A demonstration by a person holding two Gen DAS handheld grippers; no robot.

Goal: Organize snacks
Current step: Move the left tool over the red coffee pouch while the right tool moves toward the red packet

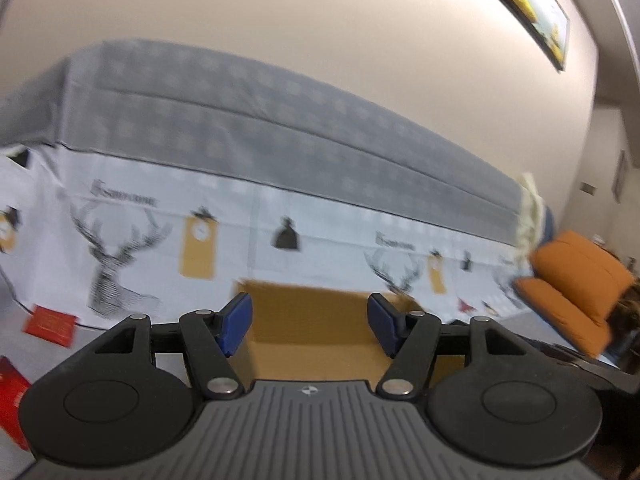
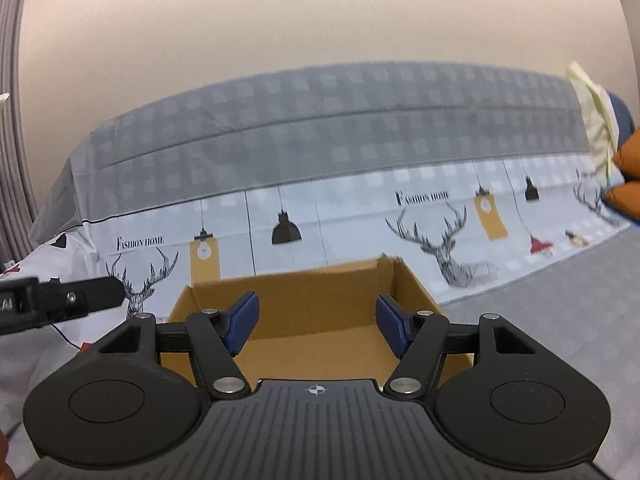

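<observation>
1. Tools first: the left tool (image 1: 310,326) and the right tool (image 2: 318,326) both stand wide apart at the blue pads, with nothing between them.
2. Cardboard box (image 2: 320,312) sits open-topped at lower centre of both views, just behind the pads; its inside looks bare, and its long axis runs left to right.
3. Red snack packets (image 1: 50,325) lie at the lower left of the left view, beside the box.
4. Judged step: between placements; next, the left tool should swing to a packet and close on an edge.
</observation>
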